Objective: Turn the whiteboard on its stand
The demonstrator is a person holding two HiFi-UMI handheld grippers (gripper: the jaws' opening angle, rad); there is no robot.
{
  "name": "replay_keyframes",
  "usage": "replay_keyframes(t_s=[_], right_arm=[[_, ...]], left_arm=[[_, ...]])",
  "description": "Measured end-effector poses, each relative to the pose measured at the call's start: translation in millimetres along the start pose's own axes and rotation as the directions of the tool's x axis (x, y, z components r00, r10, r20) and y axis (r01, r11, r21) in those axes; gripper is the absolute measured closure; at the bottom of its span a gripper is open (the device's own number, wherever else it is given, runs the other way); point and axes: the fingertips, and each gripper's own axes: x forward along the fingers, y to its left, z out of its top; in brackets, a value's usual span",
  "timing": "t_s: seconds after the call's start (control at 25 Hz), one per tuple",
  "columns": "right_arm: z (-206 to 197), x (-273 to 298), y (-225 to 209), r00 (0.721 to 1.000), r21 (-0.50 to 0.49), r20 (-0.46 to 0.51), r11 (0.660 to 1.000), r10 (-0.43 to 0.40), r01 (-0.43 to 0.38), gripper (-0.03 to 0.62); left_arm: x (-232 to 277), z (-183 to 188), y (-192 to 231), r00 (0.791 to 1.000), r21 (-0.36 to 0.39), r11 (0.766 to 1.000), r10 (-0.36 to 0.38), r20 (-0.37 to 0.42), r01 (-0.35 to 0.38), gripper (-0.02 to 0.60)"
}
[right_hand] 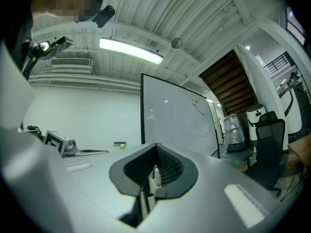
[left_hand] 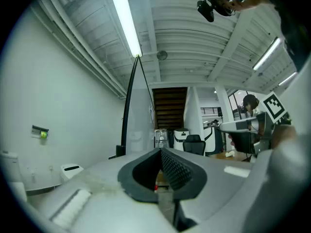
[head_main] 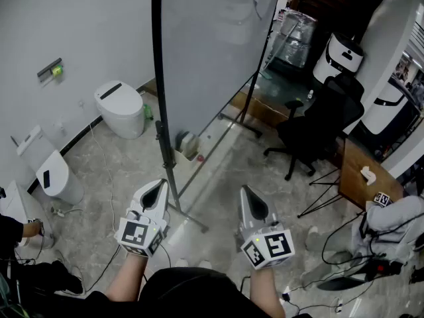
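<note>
The whiteboard (head_main: 212, 45) stands upright on its wheeled stand, its black side post (head_main: 162, 111) nearest me and its foot bar (head_main: 189, 218) on the floor between my grippers. My left gripper (head_main: 158, 189) is held low, just left of the post, shut and empty. My right gripper (head_main: 246, 194) is to the right of the foot bar, also shut with nothing in it. Neither touches the board. In the left gripper view the whiteboard (left_hand: 138, 118) appears almost edge-on ahead of the left gripper (left_hand: 160, 152). In the right gripper view the whiteboard (right_hand: 177, 115) shows its face beyond the right gripper (right_hand: 156, 147).
Two white toilets (head_main: 121, 108) (head_main: 56, 177) stand by the left wall. A black office chair (head_main: 318, 128) and a wooden desk (head_main: 361, 177) are to the right of the board. Cables lie on the floor, and a seated person (head_main: 391, 224) is at the lower right.
</note>
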Motion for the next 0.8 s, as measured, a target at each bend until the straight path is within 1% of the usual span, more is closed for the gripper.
replay_keyframes(t_s=[0.36,0.6,0.8], right_arm=[[0.0,5.1,-12.2,1.0,-0.004,-0.006,1.0,-0.002,0.002,0.586],[-4.7,10.1,-5.9,0.998,-0.003,-0.022,0.999,0.051,-0.051,0.586],[-9.5,13.3,-9.0,0.998,-0.004,-0.034,0.998,0.062,-0.062,0.586]], left_arm=[[12.9,-0.8,-0.8,1.0,-0.002,1.0,-0.001,0.004,0.001,0.578],[19.4,-2.2,-0.8,1.0,-0.002,1.0,-0.005,0.0,0.005,0.578],[23.0,-4.6,-0.2,1.0,0.0,1.0,0.001,-0.006,-0.001,0.578]])
